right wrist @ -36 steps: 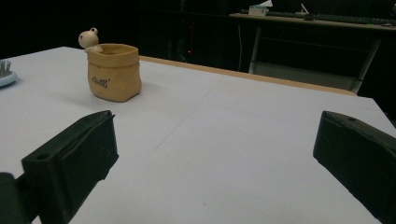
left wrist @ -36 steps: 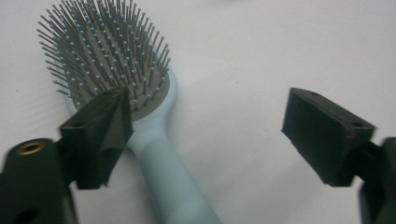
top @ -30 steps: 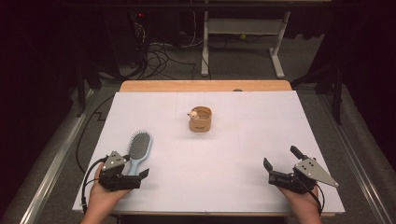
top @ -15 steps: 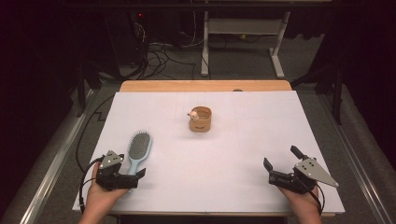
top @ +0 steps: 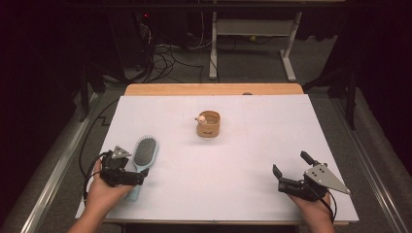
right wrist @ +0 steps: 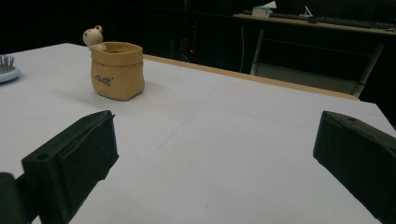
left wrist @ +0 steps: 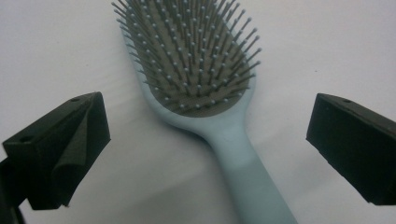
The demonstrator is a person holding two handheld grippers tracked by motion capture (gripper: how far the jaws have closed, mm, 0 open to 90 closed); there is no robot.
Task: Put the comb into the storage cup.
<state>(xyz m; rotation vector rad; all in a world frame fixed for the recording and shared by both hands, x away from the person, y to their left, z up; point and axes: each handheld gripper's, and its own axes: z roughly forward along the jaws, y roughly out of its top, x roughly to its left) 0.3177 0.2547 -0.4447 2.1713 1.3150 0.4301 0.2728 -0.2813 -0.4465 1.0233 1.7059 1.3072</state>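
A light-blue hairbrush (top: 145, 152) lies bristles up near the table's front left corner, its handle toward the person. My left gripper (top: 130, 174) hovers at that handle, open. Its jaws have just been opening, and in the left gripper view the handle (left wrist: 243, 172) lies between the two black jaws with a gap on each side. A tan pouch-shaped cup (top: 209, 124) with a small bear figure on its rim stands upright mid-table, also seen in the right gripper view (right wrist: 116, 70). My right gripper (top: 290, 164) rests at the front right, open, nothing between its jaws (right wrist: 215, 154).
White sheet covers the table (top: 243, 160); a wooden edge (top: 214, 89) shows at the far side. Beyond it are floor cables (top: 165, 53) and a metal desk frame (top: 252, 34). Metal rails run along both table sides.
My left gripper has shifted slightly left and risen a little beside the brush handle. The brush, the cup and the right gripper have stayed where they were.
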